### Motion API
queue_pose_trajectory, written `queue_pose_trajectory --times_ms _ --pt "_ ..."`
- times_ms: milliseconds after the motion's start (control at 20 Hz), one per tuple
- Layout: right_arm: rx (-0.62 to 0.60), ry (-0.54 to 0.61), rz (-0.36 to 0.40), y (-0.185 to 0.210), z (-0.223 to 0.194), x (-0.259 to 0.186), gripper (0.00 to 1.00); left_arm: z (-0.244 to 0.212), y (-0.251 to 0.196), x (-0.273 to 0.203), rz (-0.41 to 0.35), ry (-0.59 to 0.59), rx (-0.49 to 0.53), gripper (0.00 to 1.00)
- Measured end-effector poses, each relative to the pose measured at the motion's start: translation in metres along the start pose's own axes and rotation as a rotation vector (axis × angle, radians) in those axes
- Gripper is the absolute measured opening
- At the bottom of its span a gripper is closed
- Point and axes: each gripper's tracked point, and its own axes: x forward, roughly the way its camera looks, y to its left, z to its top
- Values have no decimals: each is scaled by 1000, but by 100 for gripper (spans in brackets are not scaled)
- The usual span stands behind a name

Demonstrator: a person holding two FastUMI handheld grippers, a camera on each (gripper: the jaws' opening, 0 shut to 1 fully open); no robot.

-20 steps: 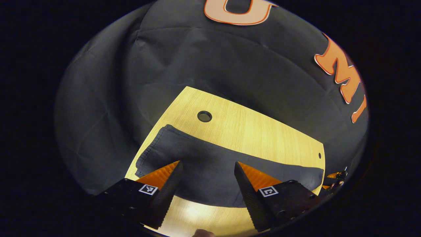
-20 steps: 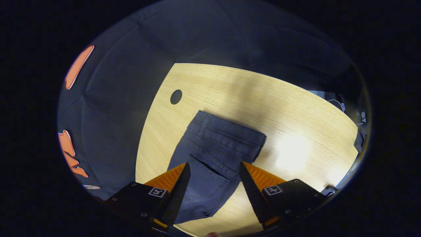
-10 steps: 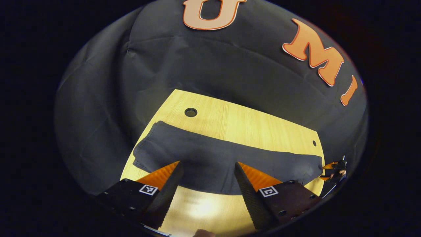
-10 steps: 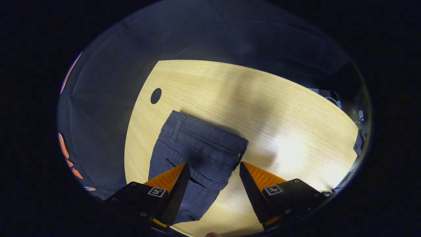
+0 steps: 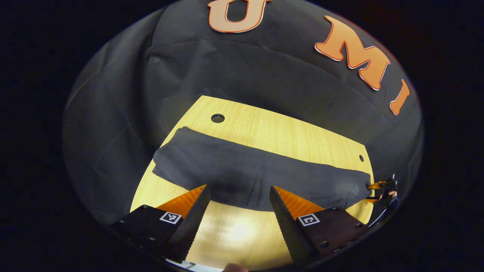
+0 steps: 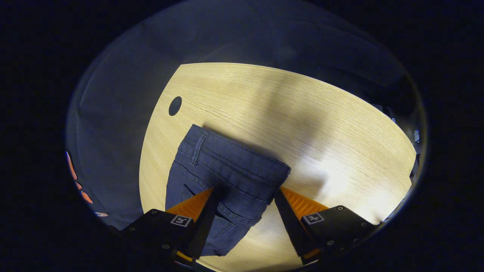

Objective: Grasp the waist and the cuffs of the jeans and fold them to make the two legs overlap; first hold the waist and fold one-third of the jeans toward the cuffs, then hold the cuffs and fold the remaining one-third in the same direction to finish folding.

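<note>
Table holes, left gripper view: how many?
2. One round hole near the table's far-left corner, beyond the jeans; a smaller hole far right. Jeans may hide others.

The left gripper (image 5: 239, 194) hangs tilted forward and down with its two fingers (image 5: 189, 226) spread wide apart, nothing pinched between them. A fingertip of the hand (image 5: 234, 268) holding it peeks in at the bottom edge of the left gripper view. The right gripper (image 6: 245, 198) is pitched downward likewise, its fingers (image 6: 291, 226) parted widely and gripping nothing. In the left gripper view the right gripper (image 5: 380, 187) also appears small at the far right edge, with a bit of the hand behind it.
</note>
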Motion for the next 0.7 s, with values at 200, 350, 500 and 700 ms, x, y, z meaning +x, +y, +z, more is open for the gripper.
queue_pose_trajectory --times_ms 200,350,500,700 --pt "-3 14 -10 -4 1 3 69 -8 1 10 5 25 -17 96" --pt "-17 -6 4 2 0 9 47 -4 0 9 9 53 -17 96" --pt "-44 -40 -7 4 1 8 22 -4 -1 8 17 69 0 96" --pt "-50 -64 6 8 1 2 26 -6 -4 11 10 76 5 96"
